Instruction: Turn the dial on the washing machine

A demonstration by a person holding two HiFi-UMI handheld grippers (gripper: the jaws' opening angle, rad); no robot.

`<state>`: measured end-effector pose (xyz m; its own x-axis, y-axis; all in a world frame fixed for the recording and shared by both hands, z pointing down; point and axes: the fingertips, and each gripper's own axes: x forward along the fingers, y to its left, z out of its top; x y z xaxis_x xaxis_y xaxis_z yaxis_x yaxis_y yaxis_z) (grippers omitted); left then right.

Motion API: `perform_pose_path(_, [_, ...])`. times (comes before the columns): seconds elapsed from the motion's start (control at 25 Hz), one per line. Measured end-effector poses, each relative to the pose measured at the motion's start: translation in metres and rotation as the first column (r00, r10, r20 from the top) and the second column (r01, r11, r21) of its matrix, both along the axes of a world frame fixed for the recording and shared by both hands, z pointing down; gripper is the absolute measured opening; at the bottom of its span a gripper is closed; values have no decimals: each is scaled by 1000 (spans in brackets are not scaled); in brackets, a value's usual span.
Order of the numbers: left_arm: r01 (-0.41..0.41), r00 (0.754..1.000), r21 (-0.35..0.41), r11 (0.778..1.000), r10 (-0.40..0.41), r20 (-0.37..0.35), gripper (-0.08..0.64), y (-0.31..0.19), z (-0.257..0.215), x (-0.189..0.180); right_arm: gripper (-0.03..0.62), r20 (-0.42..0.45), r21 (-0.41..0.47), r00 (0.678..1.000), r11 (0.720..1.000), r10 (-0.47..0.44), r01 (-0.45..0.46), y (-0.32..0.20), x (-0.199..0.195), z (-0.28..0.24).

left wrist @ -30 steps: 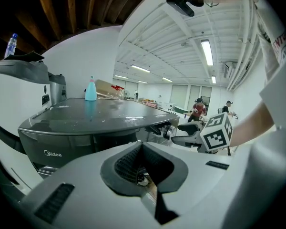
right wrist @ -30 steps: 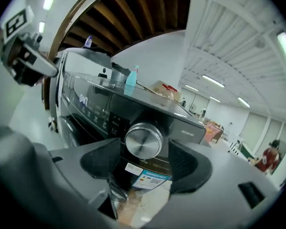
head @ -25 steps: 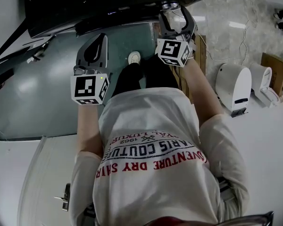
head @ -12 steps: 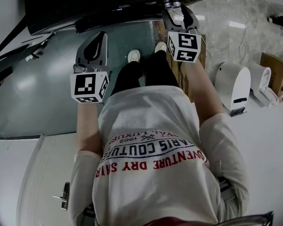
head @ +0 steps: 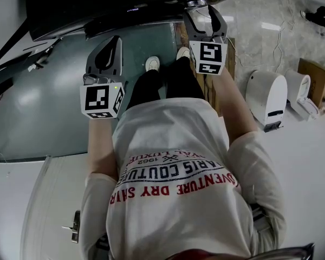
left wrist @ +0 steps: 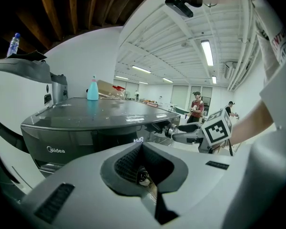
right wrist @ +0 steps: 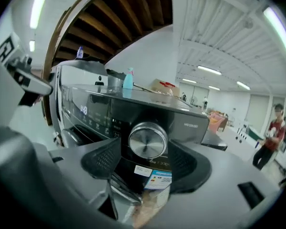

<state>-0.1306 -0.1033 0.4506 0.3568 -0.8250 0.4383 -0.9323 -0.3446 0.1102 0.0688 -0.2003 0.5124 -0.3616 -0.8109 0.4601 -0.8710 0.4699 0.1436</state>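
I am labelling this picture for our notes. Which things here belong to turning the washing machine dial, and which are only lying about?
Belong to the job:
dial
washing machine
right gripper, open, one jaw at each side of the dial

Only lying about:
blue spray bottle on the machine's top
white appliances on the floor
left gripper, shut, empty

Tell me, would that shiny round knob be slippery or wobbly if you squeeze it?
The dial looks like smooth polished metal, so it may slip a bit. It sits fixed on the washing machine, so it probably only turns, without wobbling.
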Motion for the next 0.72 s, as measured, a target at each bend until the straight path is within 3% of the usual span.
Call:
perform_pose_path(0.08, [11,1000,18,1000,-11,-1,15,-1,-3,-1,302,-125,68,992,997,-30,39,2,-4,-2])
perform_pose_path(0.2, [13,1000,21,1000,-13,-3,15,0,-3,-1,302,-291,127,955,987,-59,100,2,-6,3])
perform_pose_path(0.36, [10,1000,5,1000,-10,0,15,1,2,-1,300,-366,132,930,987,-42,96,-5,-3,7])
perform_pose_path(0.52, [4,1000,0,1000,-4,1,16,2,1,1,279,-337,102,941,992,-39,78,-5,0,9])
perform_pose_path(0.72, [7,1000,11,1000,-7,-1,16,-2,-2,1,276,-154,16,988,1000,-23,26,-8,0,5])
